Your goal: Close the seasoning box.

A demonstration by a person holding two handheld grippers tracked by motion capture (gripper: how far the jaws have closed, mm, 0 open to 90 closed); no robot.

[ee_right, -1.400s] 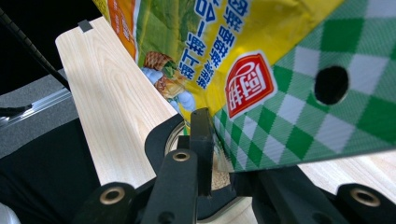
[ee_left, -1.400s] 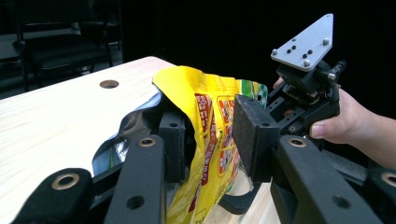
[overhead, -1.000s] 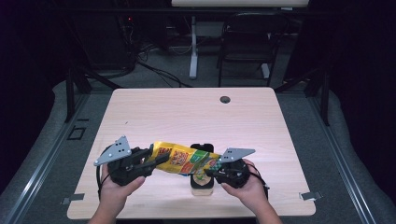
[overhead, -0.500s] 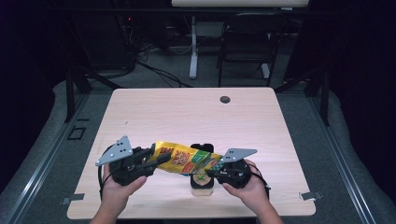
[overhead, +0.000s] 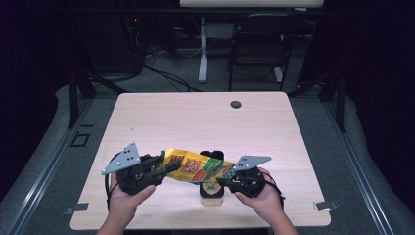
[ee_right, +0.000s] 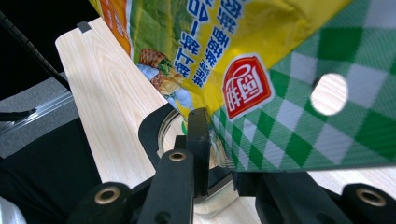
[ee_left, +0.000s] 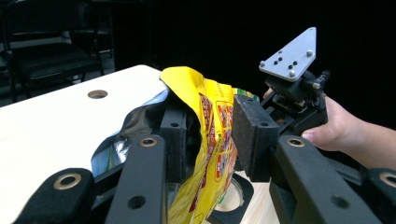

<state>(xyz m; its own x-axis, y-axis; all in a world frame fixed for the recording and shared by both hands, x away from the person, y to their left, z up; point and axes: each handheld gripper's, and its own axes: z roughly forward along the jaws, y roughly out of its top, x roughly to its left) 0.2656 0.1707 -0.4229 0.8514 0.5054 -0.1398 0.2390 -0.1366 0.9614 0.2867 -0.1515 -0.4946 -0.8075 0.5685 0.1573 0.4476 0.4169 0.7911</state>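
A yellow snack bag (overhead: pixel 193 166) with a green checked end hangs in the air between my two grippers, above the front of the table (overhead: pixel 205 122). My left gripper (overhead: pixel 166 164) holds its torn-open mouth. In the left gripper view one jaw is inside the bag (ee_left: pixel 210 116) and the other outside, with the yellow wall folded between them. My right gripper (overhead: pixel 222 178) is shut on the checked end (ee_right: pixel 299 116), close to the punched hole. Below the bag stands a small jar with a black rim (overhead: pixel 211 193), also visible past the jaws (ee_right: pixel 161 130).
A round cable hole (overhead: pixel 236 104) sits near the table's far edge. Behind the table are a dark chair (overhead: pixel 257 44) and a white desk leg. The right gripper's grey plate (ee_left: pixel 292 58) and the hand holding it show beyond the bag.
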